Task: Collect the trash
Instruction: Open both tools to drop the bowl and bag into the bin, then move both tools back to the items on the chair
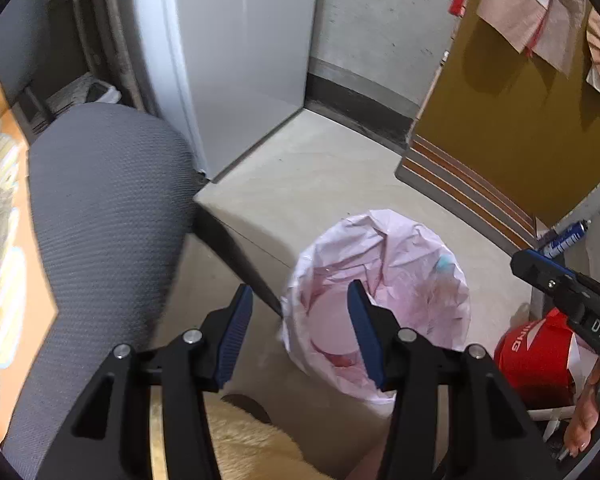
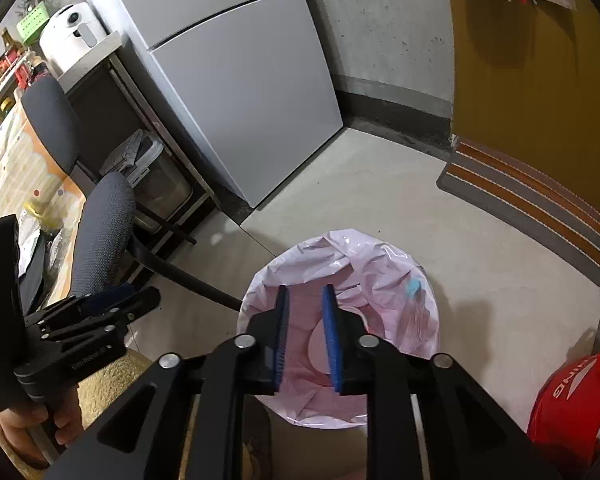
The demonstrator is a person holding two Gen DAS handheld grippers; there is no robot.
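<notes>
On the concrete floor (image 2: pixel 380 200), both empty, parted grippers (image 1: pixel 300 332) (image 2: pixel 304 336) hang over the pink-lined bin (image 2: pixel 380 264) beside a chair (image 1: pixel 100 220).

Home kitchen: fridge (image 2: pixel 236 80), air fryer (image 2: pixel 74 34).

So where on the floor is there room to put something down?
Bare floor lies open between the fridge, the striped mat and the pink-lined bin. It is crowded left of the bin by the chair, and right of it by the red bag.
</notes>
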